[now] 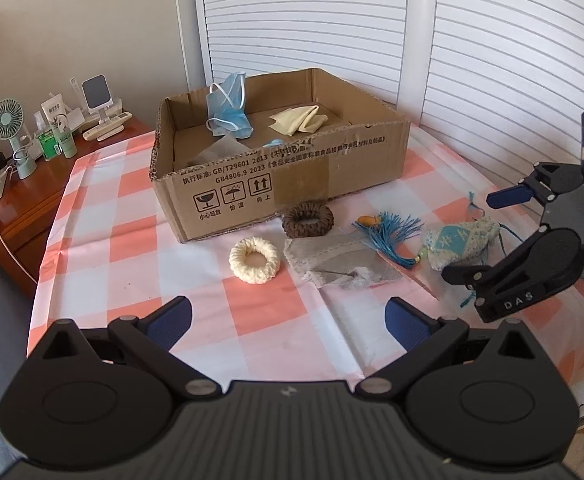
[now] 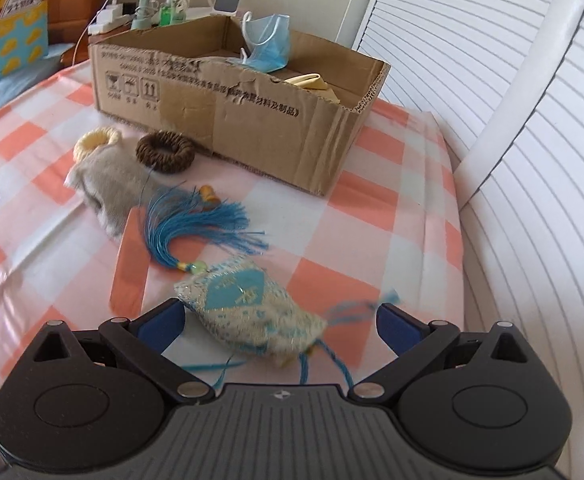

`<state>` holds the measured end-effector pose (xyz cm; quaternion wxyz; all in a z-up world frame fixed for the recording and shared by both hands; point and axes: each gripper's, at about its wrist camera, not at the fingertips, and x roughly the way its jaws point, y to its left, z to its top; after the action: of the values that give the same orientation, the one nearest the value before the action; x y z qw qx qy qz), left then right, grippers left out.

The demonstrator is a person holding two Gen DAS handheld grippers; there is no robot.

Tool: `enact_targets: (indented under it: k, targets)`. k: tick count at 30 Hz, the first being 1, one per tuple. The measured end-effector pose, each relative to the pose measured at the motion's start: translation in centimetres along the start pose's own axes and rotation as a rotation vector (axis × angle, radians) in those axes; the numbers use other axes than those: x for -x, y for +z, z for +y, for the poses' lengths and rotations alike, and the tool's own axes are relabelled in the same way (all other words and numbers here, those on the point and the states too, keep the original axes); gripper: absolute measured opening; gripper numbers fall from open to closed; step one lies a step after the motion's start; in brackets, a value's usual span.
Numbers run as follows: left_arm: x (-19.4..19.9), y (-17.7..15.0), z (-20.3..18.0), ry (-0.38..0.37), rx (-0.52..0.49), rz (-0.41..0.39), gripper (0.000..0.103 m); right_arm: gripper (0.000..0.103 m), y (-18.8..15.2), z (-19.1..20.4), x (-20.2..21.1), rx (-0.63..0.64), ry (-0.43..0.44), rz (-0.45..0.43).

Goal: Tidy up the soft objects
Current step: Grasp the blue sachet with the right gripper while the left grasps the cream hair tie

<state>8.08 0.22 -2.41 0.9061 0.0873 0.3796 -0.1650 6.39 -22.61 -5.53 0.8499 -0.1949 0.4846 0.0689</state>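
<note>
The right tool (image 2: 278, 320) stands spread wide, its blue pads on either side of a patterned sachet (image 2: 252, 320) that lies on the checked cloth of the counter (image 2: 371, 216). Whether the left pad touches the sachet's near corner cannot be told; the right pad is clear of it, with only the sachet's blue cords trailing toward it. The image of the sachet is slightly blurred. Ahead of this tool, the sachet's blue tassel (image 2: 204, 228) fans out on the cloth, and beyond it to the left lie a grey cloth pouch (image 2: 108, 188), a brown scrunchie (image 2: 166, 151) and a cream scrunchie (image 2: 96, 142).

The left tool (image 1: 288, 320) is likewise released and empty, above bare cloth. Ahead of it lies the cream scrunchie (image 1: 254, 259), and further ahead stands the cardboard box (image 1: 292, 176), holding a blue face mask (image 1: 228, 106) and a folded yellow cloth (image 1: 297, 119). The right tool (image 1: 479, 236) appears at its far right.
</note>
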Motion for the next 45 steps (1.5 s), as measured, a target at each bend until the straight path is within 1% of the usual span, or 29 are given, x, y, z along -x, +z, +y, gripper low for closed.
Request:
enact_targets:
  k: [3,6,7,9,12,17,21,25,29,31,33,35,41,45]
  targets:
    - [-0.2,0.0,0.0,0.001,0.003,0.007,0.102,0.103,0.8,-0.6,-1.0,-0.029,0.035,-0.002]
    - [-0.5,0.1,-0.1,0.0,0.002,0.013,0.102,0.103,1.2,-2.1,-2.3,-0.122,0.116,0.012]
    - [-0.6,0.1,-0.1,-0.001,0.001,0.014,0.102,0.103,1.1,-2.5,-2.5,-0.141,0.12,0.004]
    - [-0.7,0.1,-0.2,-0.009,-0.003,0.016,0.102,0.103,1.0,-2.7,-2.7,-0.129,0.123,-0.017]
    - [-0.8,0.2,-0.4,-0.025,-0.023,0.015,0.102,0.103,0.9,-3.0,-2.7,-0.12,0.128,-0.024]
    - [-1.1,0.4,-1.3,-0.065,-0.103,-0.008,0.102,0.103,0.5,-3.4,-2.6,-0.113,0.139,-0.035]
    - [-2.2,0.5,-1.3,-0.052,-0.141,-0.013,0.102,0.103,-0.1,-3.4,-2.4,-0.122,0.128,-0.063]
    - [-4.0,0.1,0.1,-0.019,-0.15,0.03,0.102,0.103,-0.3,-3.3,-2.2,-0.129,0.121,-0.07]
    - [-5.8,-0.8,1.9,-0.021,-0.139,0.095,0.102,0.103,-0.3,-3.2,-2.1,-0.131,0.118,-0.066]
    - [-6.0,-1.2,2.8,-0.047,-0.111,0.08,0.102,0.103,-0.2,-3.2,-2.1,-0.135,0.114,-0.064]
    - [-6.3,-1.3,3.5,-0.076,-0.091,0.085,0.102,0.103,-0.3,-3.2,-2.1,-0.14,0.111,-0.069]
    - [-6.7,-1.3,4.4,-0.13,-0.067,0.093,0.103,0.103,-0.5,-3.1,-2.1,-0.145,0.108,-0.074]
    - [-7.4,-1.2,5.8,-0.175,-0.116,0.05,0.103,0.103,-0.5,-2.9,-2.0,-0.155,0.099,-0.073]
    - [-8.3,-0.4,6.1,-0.209,-0.154,0.038,0.103,0.103,-0.5,-2.9,-2.0,-0.161,0.097,-0.078]
